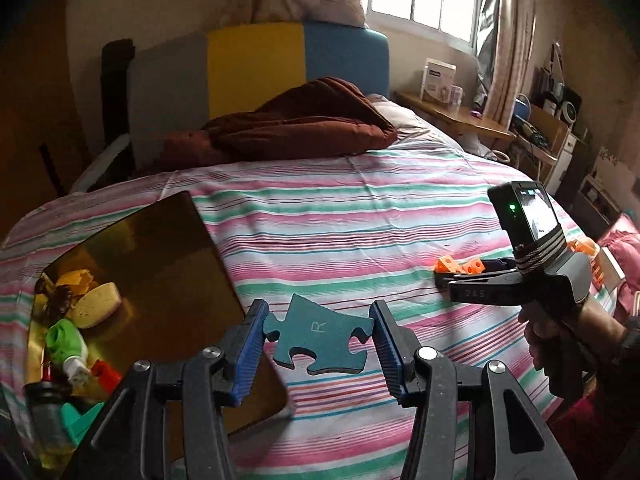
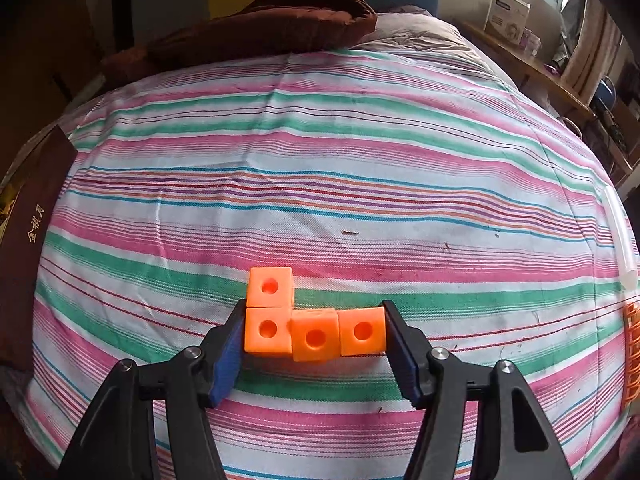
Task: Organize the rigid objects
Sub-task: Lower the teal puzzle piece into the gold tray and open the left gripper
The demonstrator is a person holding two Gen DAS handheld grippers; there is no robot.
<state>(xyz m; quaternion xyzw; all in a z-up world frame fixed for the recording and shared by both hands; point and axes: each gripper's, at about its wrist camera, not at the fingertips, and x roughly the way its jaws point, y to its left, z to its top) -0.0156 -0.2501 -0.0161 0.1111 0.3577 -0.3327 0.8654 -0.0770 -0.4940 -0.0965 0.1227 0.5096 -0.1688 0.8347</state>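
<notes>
1. Puzzle piece [image 1: 318, 334], teal foam with a letter R on it, sits between the 2 blue pads of the left gripper [image 1: 319, 338]; the jaws are closed on its 2 side edges and hold it above the striped bed sheet [image 1: 340, 216], just right of the golden tray [image 1: 160, 264].
2. On the near left part of this tray, several small things already lie: a green toy [image 1: 64, 340], a pale oval piece [image 1: 98, 304] and some others that I cannot name.
3. Orange cube block [image 2: 314, 326], made of 4 joined cubes in an L shape, lies on the sheet between the fingers of the right gripper [image 2: 314, 334]. Both pads touch the ends of its row of 3 cubes, so the jaws seem closed on it, but it is not lifted.
4. I judge that the step in hand is carrying the puzzle piece to the tray, while the right side starts its own pick.
5. The next move calls for shifting the left gripper to the left over a bare part of the tray, then opening the jaws low, because the flat piece could slide on the smooth surface.
6. The cube block needs a straight lift; its middle cube looks a little twisted, so the row may bend.
</notes>
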